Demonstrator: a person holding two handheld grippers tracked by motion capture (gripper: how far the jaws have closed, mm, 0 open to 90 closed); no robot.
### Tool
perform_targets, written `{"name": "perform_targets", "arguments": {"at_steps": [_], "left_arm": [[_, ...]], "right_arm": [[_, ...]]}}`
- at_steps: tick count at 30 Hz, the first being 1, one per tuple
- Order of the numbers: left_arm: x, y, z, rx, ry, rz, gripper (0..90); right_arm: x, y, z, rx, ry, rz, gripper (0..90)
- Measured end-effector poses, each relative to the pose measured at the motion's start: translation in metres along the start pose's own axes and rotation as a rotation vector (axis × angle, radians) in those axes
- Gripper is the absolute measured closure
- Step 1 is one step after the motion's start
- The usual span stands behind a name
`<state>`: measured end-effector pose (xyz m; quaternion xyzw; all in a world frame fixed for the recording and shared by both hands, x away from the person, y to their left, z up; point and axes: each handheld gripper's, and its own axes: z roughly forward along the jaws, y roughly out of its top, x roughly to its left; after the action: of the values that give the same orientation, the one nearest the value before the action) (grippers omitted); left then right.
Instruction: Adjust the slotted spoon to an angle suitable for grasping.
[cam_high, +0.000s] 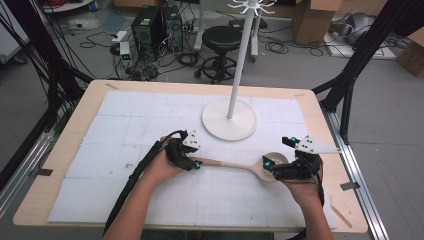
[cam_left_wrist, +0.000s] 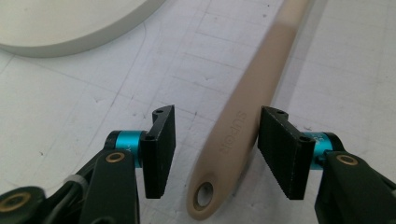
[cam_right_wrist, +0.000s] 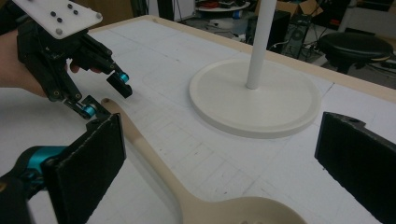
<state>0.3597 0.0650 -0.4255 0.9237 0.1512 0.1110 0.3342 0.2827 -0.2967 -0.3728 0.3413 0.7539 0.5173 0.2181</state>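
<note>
Lettering, apparently "SUPOR", marks the spoon handle between the spread left gripper; right gripper gapes too.

On the bench the slotted spoon lies crosswise before the rack's base; left claw at its handle, right claw at its bowl.

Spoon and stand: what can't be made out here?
- Spoon bowl: in the high view the right gripper covers part of it; the right gripper view's bottom edge cuts it off.
- Stand top: cut off by the high view's upper edge.
- Handle lettering: readable in the left gripper view, too small in the high view.
</note>
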Motion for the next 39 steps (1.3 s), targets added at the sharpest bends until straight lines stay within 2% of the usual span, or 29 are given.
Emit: {"name": "perform_targets", "arguments": {"at_steps": [4, 8, 11, 14, 18, 20, 22, 24, 27, 32, 39], "left_arm": [[-0.001, 0.0, -0.005, -0.011, -0.008, -0.025, 41.3], [-0.002, -0.003, -0.017, -0.074, -0.031, -0.057, 37.3], [-0.003, -0.009, -0.03, -0.114, -0.031, -0.074, 33.6], [-0.005, -0.017, -0.043, -0.164, -0.031, -0.097, 28.6], [-0.002, -0.031, -0.06, -0.226, -0.039, -0.13, 26.6], [0.0, -0.038, -0.071, -0.26, -0.019, -0.15, 24.4], [0.0, -0.046, -0.08, -0.31, -0.031, -0.166, 22.4], [0.002, -0.053, -0.086, -0.335, -0.034, -0.187, 21.5], [0.006, -0.062, -0.099, -0.374, -0.016, -0.218, 17.6], [0.012, -0.071, -0.114, -0.432, 0.012, -0.239, 13.5], [0.016, -0.078, -0.125, -0.488, 0.018, -0.244, 6.7]], "right_arm": [[-0.001, 0.0, 0.0, -0.002, 0.0, -0.002, 0.6], [0.0, 0.0, -0.001, -0.003, 0.002, 0.001, 0.6], [-0.001, 0.0, -0.002, -0.007, 0.001, -0.004, 0.6], [0.0, 0.0, -0.003, -0.01, -0.002, -0.002, 0.6], [0.0, 0.0, -0.003, -0.007, 0.001, -0.004, 0.6], [0.0, 0.0, -0.002, -0.004, 0.001, -0.006, 0.5], [0.001, 0.0, -0.002, -0.002, 0.001, -0.011, 0.6], [0.001, 0.001, -0.003, -0.004, 0.002, -0.007, 0.6], [0.0, 0.002, -0.005, -0.011, 0.001, -0.007, 0.5], [0.0, 0.001, -0.004, -0.009, 0.003, -0.002, 0.5], [0.001, 0.002, 0.0, -0.003, 0.009, -0.003, 0.6]]}}
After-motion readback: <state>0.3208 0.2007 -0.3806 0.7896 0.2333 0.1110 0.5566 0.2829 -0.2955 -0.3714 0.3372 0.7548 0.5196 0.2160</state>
